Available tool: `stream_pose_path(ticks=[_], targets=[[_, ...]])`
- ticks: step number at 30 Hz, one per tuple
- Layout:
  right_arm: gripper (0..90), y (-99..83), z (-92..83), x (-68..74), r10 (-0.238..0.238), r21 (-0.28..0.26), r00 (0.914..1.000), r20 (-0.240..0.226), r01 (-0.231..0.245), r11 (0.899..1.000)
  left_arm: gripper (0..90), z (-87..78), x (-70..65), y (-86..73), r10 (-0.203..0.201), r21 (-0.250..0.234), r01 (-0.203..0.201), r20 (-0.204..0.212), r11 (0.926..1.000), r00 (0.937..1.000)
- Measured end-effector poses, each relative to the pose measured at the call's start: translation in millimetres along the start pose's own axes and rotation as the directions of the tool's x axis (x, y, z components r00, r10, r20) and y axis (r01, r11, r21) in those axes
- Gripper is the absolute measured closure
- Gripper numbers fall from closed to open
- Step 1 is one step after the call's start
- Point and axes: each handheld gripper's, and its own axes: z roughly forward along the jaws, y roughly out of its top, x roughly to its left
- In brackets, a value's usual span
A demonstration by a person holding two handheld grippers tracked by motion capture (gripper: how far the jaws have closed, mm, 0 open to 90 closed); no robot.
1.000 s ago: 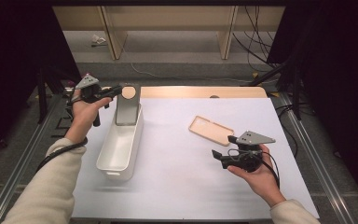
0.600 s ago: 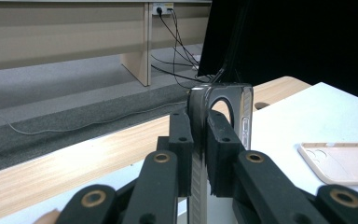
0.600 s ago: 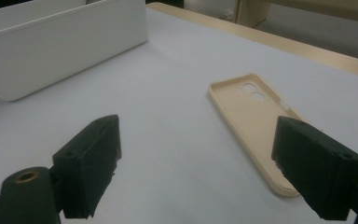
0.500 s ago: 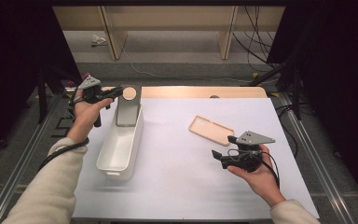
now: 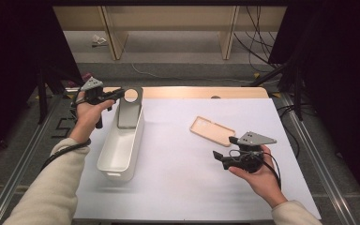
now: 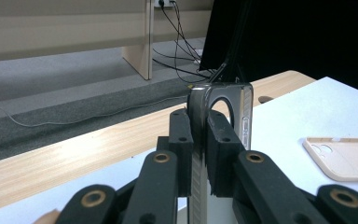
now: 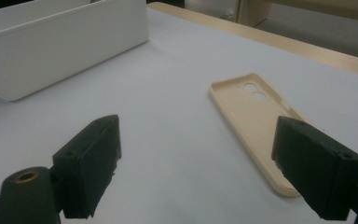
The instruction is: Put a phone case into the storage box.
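Note:
A grey phone case point(image 5: 130, 111) with a round cut-out stands upright over the far end of the white bin point(image 5: 107, 154). My left gripper point(image 5: 119, 93) is shut on its top edge. In the left gripper view the jaws pinch the grey phone case point(image 6: 223, 109) edge-on at the left gripper point(image 6: 199, 140). A beige phone case point(image 5: 212, 130) lies flat, inside up, on the white table top. My right gripper point(image 5: 217, 157) hovers open just in front of it. In the right gripper view the beige phone case point(image 7: 261, 121) lies by the right jaw of the right gripper point(image 7: 196, 154), with the white bin point(image 7: 65, 42) beyond.
A wooden strip point(image 5: 201, 92) runs along the table's far edge. Metal rails point(image 5: 309, 140) flank the table. Behind it are shelf legs point(image 5: 227, 33) and cables point(image 5: 258, 42) on the grey floor, with black curtains on both sides.

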Motion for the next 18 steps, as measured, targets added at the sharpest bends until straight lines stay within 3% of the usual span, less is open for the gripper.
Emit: stream_pose_path(ticks=[18], targets=[[16.5, -0.3, 0.4, -0.1, 0.000, 0.001, 1.0000, -0.003, 0.000, 1.000, 81.5, 3.6, 3.5, -5.9, -0.017, 0.012, 0.017, -0.011, 0.9998, 0.9998]])
